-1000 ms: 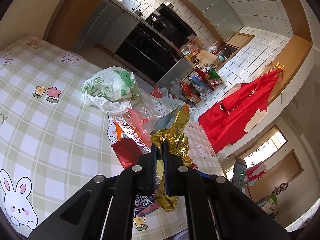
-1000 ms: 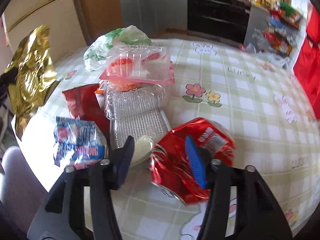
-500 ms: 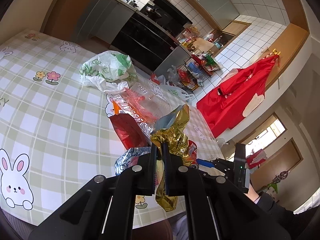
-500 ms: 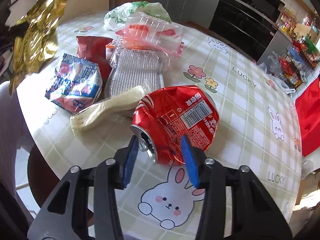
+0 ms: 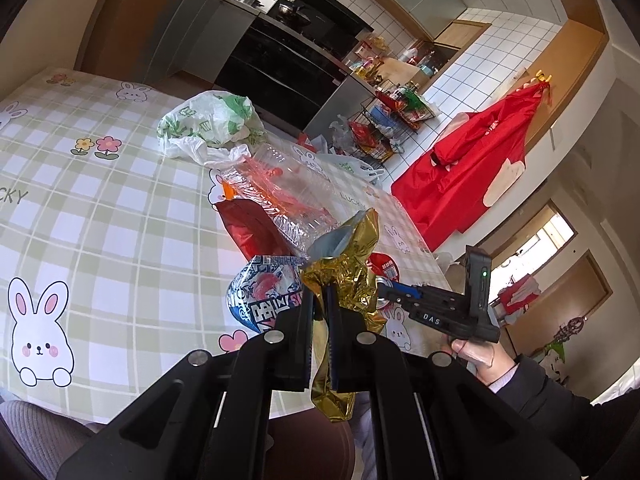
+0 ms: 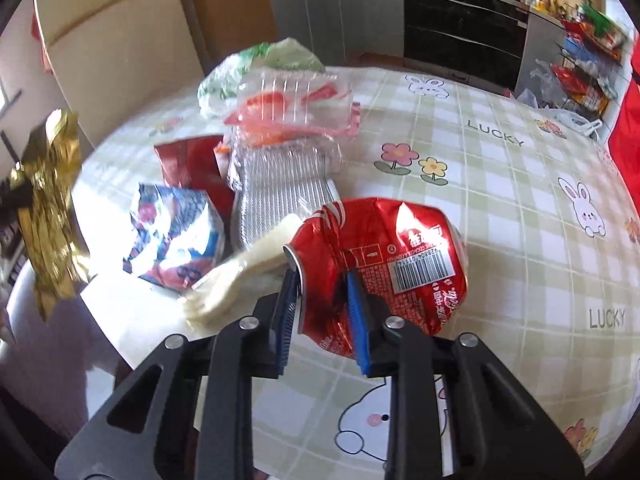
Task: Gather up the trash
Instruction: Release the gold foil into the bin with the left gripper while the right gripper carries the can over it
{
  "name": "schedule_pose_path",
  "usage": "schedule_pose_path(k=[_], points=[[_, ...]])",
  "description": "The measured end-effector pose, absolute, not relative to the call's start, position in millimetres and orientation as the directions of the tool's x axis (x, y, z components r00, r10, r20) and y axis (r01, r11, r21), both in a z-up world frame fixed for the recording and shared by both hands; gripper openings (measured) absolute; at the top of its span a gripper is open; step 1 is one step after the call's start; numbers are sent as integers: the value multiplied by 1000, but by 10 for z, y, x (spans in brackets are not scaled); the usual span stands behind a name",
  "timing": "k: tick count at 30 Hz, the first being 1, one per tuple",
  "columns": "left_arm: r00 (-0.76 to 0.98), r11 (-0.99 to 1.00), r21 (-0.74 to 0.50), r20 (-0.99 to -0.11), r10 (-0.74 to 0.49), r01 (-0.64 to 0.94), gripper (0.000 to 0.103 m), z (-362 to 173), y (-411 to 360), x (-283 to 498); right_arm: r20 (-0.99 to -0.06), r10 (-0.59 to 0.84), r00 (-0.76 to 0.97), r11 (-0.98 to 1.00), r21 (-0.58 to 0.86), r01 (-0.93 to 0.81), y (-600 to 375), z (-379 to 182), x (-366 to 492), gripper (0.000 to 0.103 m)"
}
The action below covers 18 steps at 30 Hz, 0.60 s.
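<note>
**Both grippers clamped on trash at the table's near edge**

The right gripper (image 6: 320, 300) has just been closing, and its blue pads (image 6: 288, 308) now pinch the open-mouth end of a crushed red soda can (image 6: 384, 256). The can lies on its side on the green-checked tablecloth with bunny and flower prints (image 6: 500, 208). Its long axis runs across the right wrist view, with the mouth end at the left, between the jaws, and the barcode side facing up.

A cream plastic fork (image 6: 240, 272) lies just left of the can, its handle touching the can's rim and its tines pointing toward the table edge.

The left gripper (image 5: 320, 312) has its fingers pressed together on a crumpled gold foil wrapper (image 5: 344, 272). The wrapper stands roughly upright, one end rising above the fingertips and the other hanging below them.

Behind lie a blue-and-white snack packet (image 6: 176, 240), a dark red foil packet (image 6: 192, 160), clear plastic clamshell containers (image 6: 288, 120) and a green-and-white plastic bag (image 5: 208, 124).
</note>
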<state>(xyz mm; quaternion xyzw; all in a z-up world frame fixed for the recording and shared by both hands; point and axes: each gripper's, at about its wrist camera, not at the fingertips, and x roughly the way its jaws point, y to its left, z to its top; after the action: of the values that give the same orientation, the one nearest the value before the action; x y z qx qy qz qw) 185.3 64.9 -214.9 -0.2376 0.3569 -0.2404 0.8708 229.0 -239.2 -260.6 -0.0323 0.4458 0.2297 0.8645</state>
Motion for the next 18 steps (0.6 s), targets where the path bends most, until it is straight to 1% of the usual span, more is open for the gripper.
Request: schedule_pose_path(k=[7, 13, 18], points=[[591, 785, -527, -536, -603, 324, 6, -2085, 522, 1657, -720, 431, 544, 887, 228, -401, -2429, -2355, 2124, 27], [544, 801, -449, -589, -598, 396, 6, -2053, 383, 1416, -651, 478, 590, 871, 263, -415, -2382, -2045, 1778, 27], [497, 815, -384, -652, -572, 435, 6, -2126, 247, 1189, -591, 501, 632, 862, 281, -421, -2403, -1779, 1429, 27]])
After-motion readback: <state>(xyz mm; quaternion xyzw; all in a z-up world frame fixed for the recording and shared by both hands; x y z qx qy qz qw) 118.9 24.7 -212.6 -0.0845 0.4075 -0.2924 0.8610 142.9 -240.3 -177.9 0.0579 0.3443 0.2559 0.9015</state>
